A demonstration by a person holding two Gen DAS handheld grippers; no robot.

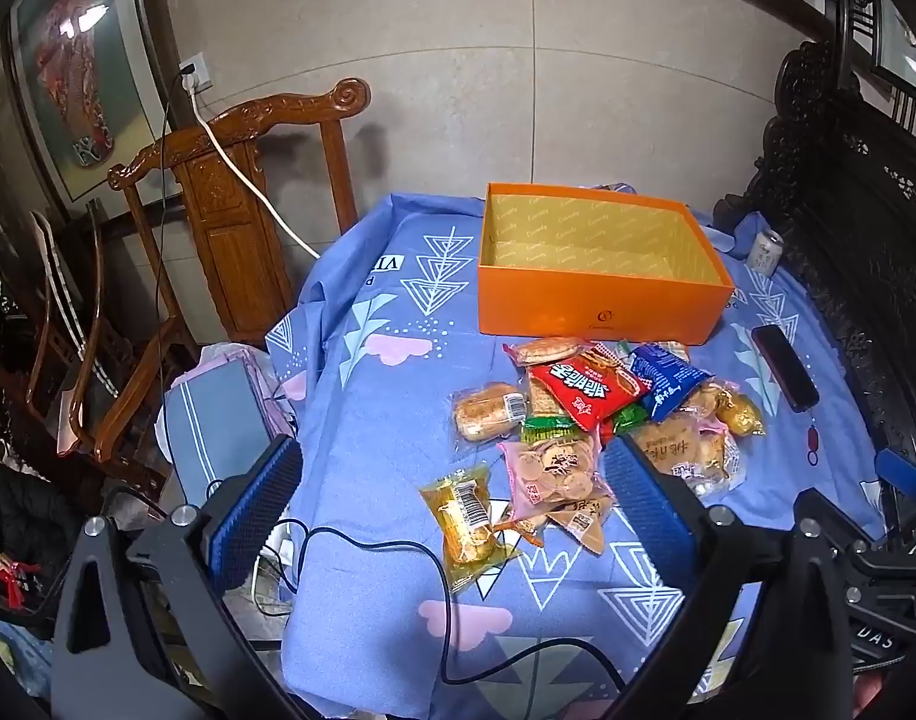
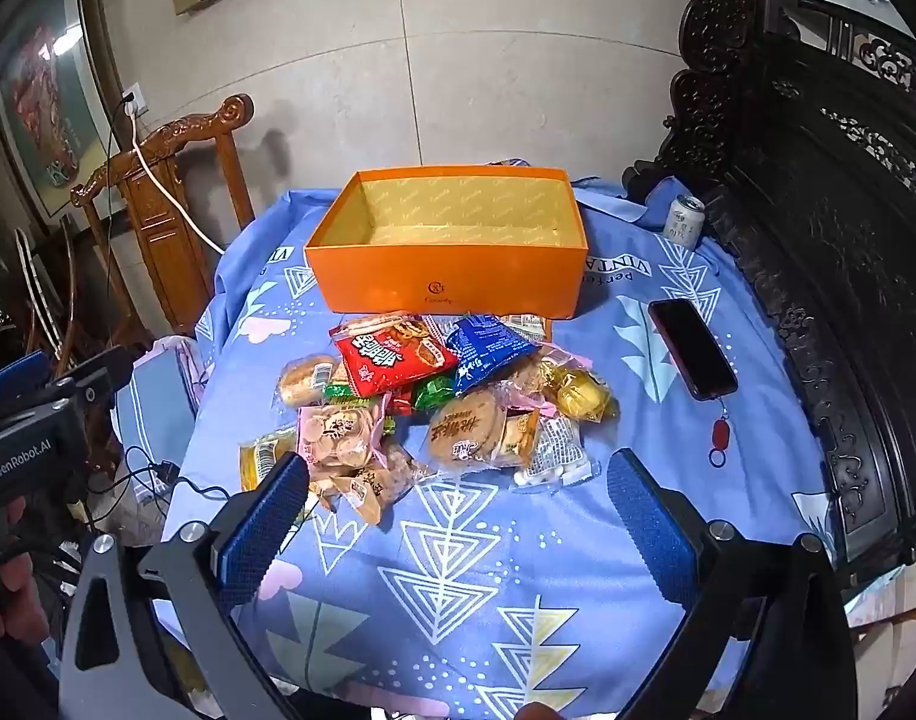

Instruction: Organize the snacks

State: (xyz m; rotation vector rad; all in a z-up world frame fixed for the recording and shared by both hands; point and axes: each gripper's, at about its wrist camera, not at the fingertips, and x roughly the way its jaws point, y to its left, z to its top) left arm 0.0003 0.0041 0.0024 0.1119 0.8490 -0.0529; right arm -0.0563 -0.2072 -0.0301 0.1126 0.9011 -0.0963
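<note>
snacks just beyond open jaws

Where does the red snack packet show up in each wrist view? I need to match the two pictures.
Left wrist view: the red snack packet lies right of centre, on top of the pile, just in front of the orange box.
Right wrist view: the red snack packet sits left of centre, again on top of the pile below the box's front wall.
Shared landmark: the orange box, with the dark phone to its right.
</note>
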